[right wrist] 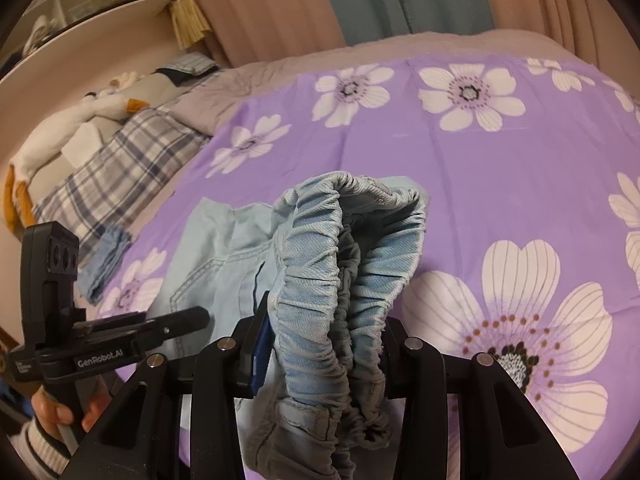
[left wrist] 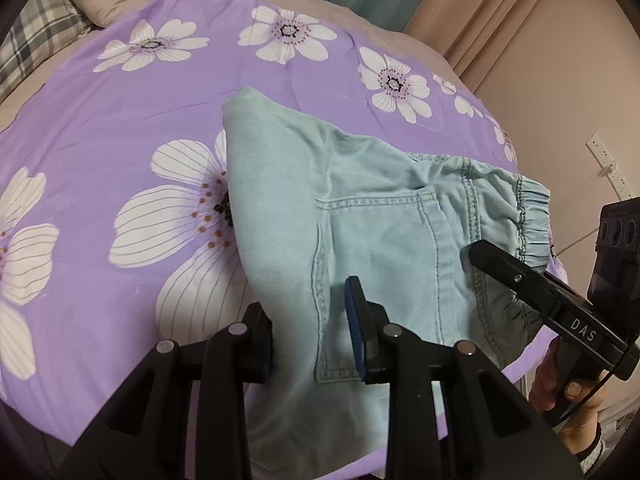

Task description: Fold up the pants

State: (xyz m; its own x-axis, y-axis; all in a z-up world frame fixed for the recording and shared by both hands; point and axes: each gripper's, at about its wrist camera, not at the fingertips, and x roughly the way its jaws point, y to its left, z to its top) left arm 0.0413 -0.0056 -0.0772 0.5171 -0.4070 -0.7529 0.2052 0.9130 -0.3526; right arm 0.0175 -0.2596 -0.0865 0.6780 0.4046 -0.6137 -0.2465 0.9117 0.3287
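Purple flowered bedspread (left wrist: 120, 112) below — pale blue denim pants (left wrist: 380, 216) are clamped in the left gripper (left wrist: 312, 320), their elastic waistband (right wrist: 320, 280) in the right gripper (right wrist: 324, 344); the bunched cloth could be slipped.

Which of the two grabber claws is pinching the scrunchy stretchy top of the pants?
The right gripper. Its jaws are clamped on the gathered elastic waistband. The left gripper grips smooth fabric of the pants beside the back pocket instead.

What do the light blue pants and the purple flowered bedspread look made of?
Light blue pants: likely soft washed denim, matte; twill weave, contrast stitching and a gathered elastic waistband show. Purple flowered bedspread: thin smooth printed fabric, probably cotton or polyester; fine creases.
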